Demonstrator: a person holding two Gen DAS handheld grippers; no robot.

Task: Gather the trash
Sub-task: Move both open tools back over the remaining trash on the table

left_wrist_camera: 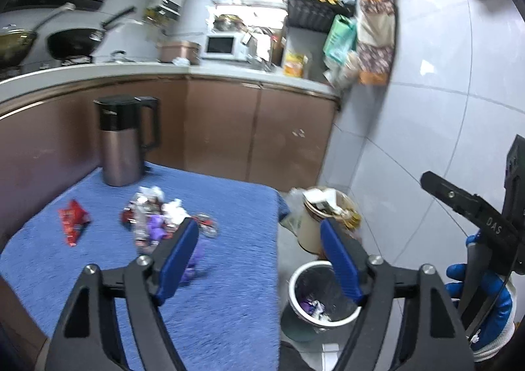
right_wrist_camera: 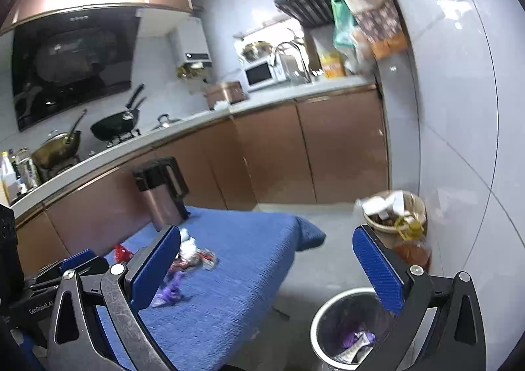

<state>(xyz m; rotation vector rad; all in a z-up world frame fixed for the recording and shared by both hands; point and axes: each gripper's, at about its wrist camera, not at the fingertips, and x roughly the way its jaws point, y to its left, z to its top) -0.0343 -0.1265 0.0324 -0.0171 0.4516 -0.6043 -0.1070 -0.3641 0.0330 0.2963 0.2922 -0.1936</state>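
Observation:
A heap of crumpled wrappers lies on the blue cloth of the table, with a red wrapper apart to its left and a purple wrapper nearer me. A white-rimmed bin lined with a dark bag stands on the floor right of the table and holds a few wrappers; it also shows in the right wrist view. My left gripper is open and empty above the table's right edge. My right gripper is open and empty, between table and bin.
A brown kettle stands at the table's far end. A second full waste basket stands by the wall behind the bin. Brown cabinets and a cluttered counter run behind. White tiled wall is on the right.

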